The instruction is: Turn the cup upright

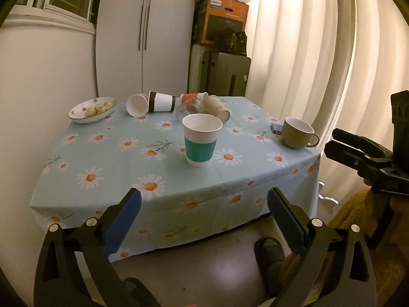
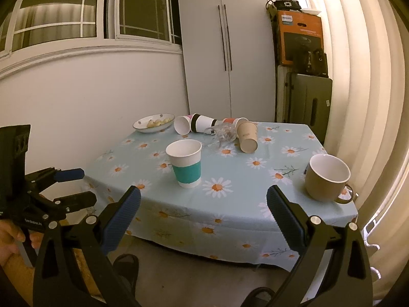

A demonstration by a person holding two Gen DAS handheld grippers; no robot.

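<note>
A teal-banded paper cup (image 1: 202, 139) stands upright, mouth up, near the middle of the daisy-print table (image 1: 107, 168), toward its front edge. I hold both the left gripper (image 1: 204, 220) and the right gripper (image 2: 203, 217) short of that edge, jaws spread and holding nothing. Tipped paper cups (image 1: 158, 102) crowd the far edge beside a bowl (image 1: 93, 109); a tan mug (image 2: 327, 176) sits at the right corner. Writing on the orange box (image 2: 301, 41) is too small to read.
</note>
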